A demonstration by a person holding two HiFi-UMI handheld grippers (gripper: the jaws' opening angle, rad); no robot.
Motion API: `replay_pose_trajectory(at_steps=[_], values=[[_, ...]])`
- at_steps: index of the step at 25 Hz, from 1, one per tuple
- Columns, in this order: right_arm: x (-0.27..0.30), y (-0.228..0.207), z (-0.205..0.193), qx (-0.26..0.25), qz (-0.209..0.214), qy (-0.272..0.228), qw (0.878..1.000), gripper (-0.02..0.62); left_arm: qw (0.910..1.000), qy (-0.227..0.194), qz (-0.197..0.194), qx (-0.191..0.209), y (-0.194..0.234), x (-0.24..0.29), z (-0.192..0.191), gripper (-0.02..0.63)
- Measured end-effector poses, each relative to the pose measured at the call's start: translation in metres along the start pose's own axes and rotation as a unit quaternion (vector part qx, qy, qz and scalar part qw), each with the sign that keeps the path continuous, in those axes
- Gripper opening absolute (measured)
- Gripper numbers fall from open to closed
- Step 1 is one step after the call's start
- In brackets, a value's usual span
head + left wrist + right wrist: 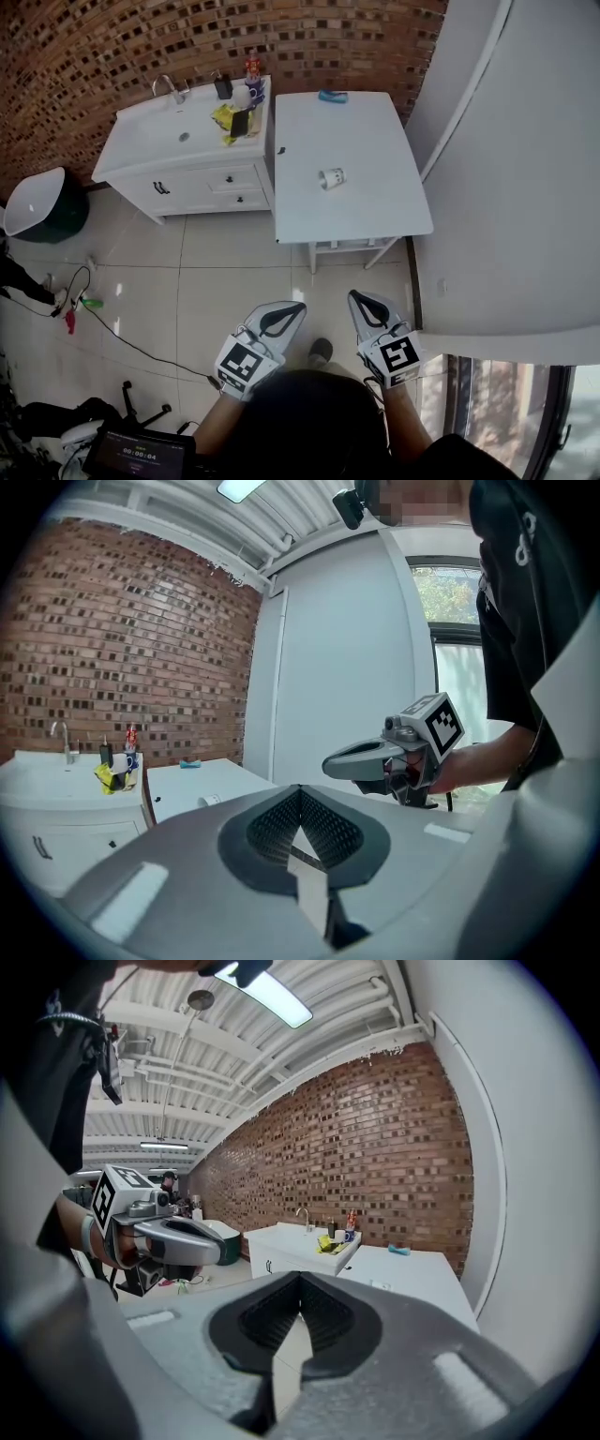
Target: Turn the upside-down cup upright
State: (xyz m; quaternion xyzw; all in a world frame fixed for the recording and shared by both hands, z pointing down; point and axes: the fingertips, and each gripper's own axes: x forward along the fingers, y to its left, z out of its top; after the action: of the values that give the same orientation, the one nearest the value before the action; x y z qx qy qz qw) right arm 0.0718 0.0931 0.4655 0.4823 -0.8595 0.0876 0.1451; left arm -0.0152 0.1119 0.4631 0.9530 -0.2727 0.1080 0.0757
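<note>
Cup (331, 177): white, on the white desk (375, 141), about mid-surface and well clear of all four edges. Looks tipped onto its side with the open end toward the left edge; too small to confirm. Touches neither gripper.

Left gripper (296, 308): held over the tiled floor (225, 272), short of the desk's near edge, pointing toward the desk. Jaws pressed together, tip against tip, as read in the left gripper view. Marker cube (244, 361) at the rear, toward the person's arm.

Right gripper (357, 299): just beside the left one, level with it, also short of the near edge and well apart from the cup. Jaws pressed together along their full length, per the right gripper view. Marker cube (398, 356) at the rear.

Other items on the desk: small blue object (332, 96) at the far edge, close to the brick wall (112, 47).

Surroundings: white sink cabinet (187, 178) touching or just beside the desk's left edge; tap (169, 87) at its back; yellow item (225, 117) and a few small bottles crowded at its back right corner. Dark green bin (47, 211) with white lid further left. Black cable (141, 347) running across the floor.
</note>
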Motion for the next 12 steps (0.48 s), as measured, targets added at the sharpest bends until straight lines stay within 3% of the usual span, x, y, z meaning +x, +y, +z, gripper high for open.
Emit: replay_pose_trajectory(at_steps=[5,12], values=[[0.022,-0.009,-0.001,0.0,0.031,-0.005,1.0,-0.009,0.9999,0.004,0.008,-0.008,0.016,0.016,0.0,0.015],[0.065,-0.018,0.003,0.008,0.038,0.014,0.999,-0.009,0.9997,0.006,0.005,-0.022,0.059,0.035,-0.001,0.015]])
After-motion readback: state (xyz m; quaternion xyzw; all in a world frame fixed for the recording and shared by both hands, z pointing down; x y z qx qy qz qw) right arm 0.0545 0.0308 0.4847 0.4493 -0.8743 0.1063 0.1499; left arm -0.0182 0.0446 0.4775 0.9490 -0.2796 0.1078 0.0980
